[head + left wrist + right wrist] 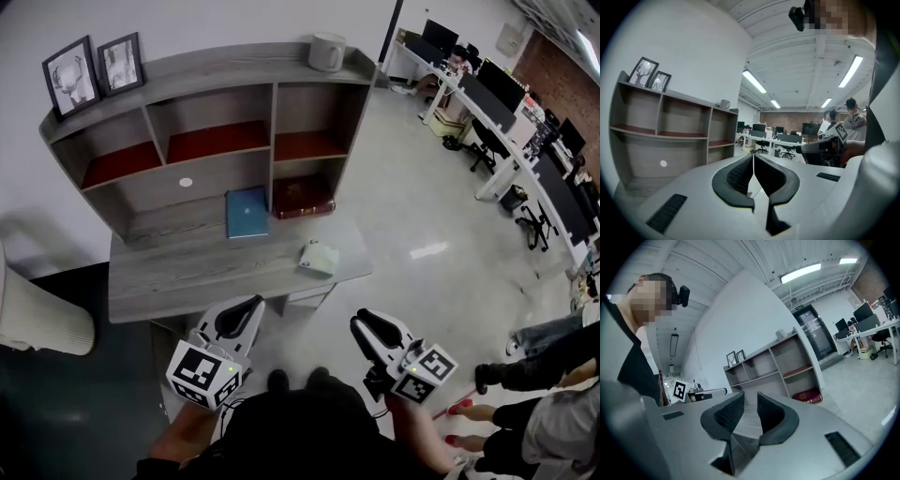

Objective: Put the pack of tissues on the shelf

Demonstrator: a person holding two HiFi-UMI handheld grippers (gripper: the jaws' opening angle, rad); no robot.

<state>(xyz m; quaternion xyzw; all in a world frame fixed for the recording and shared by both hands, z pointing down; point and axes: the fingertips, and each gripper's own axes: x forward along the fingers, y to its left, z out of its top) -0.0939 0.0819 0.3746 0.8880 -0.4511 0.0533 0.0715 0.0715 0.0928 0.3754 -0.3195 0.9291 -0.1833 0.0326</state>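
Pack of tissues (319, 258) lies untouched on the grey surface (178, 277), just in front of the shelf (211, 80) and out from its lower right bay, near the surface's front edge.

The left tool (246, 305) is clenched, its jaws meeting tip to tip with nothing between them (the dark pads press flat together in the left gripper view). It hangs beyond the surface's front edge, farther from the shelf than the pack, roughly opposite the shelf's middle. The right tool (367, 321) is released only slightly: a narrow gap stands between its jaws and nothing is in it. It too hangs off the surface, opposite the shelf's right end and well apart from the pack.

A blue book (247, 212) sits in the shelf's wide lower bay, beside the divider, and a dark red case (303, 197) fills the lower right bay. On the shelf's top a pale mug (326, 52) stands at the right end and two framed pictures (94, 70) at the left end.
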